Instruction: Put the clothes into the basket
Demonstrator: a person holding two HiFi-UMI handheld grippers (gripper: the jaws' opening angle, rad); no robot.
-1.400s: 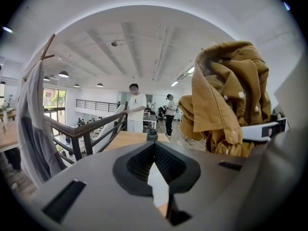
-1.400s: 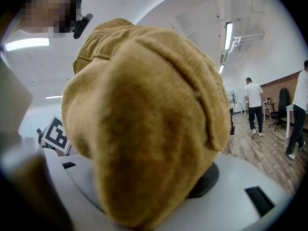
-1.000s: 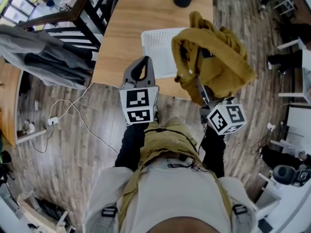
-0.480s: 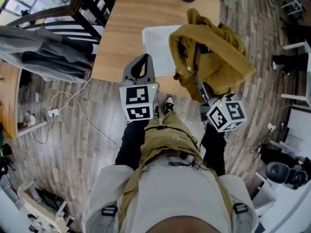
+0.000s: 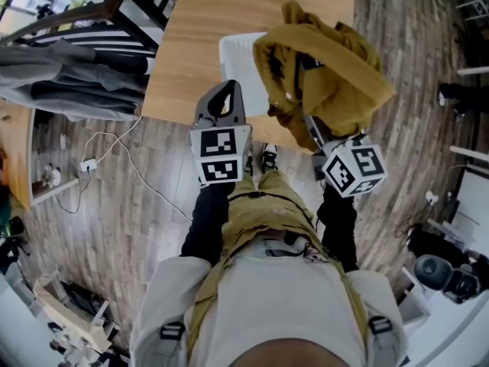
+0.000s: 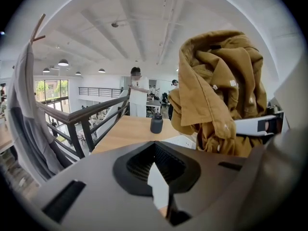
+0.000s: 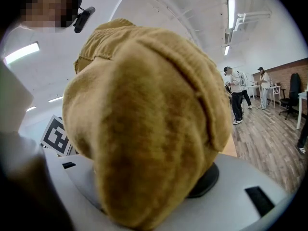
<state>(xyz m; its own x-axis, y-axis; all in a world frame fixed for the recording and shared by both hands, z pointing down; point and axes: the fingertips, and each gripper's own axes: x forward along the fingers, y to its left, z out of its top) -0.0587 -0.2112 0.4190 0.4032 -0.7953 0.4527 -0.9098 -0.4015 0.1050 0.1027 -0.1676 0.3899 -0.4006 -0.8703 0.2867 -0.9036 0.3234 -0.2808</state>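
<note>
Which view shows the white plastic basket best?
The head view: the white plastic basket is seen from above, partly behind the mustard-brown garment. The left gripper view shows only its rim; the right gripper view shows only garment.

The right part of the white basket (image 5: 237,71) is being covered from above by the mustard garment (image 5: 328,75) that is being carried on the right gripper (image 5: 309,128). Only the left strip of its opening is being left free. The near edge of the table (image 5: 183,52) is being taken up by the left gripper (image 5: 228,90). Passage on the left is being barred by the dark railing (image 5: 114,10) and the grey clothes (image 5: 61,79) hung beside it. Bare tabletop is being left open between the basket and the dark bottle (image 6: 156,123) at the far end.
</note>
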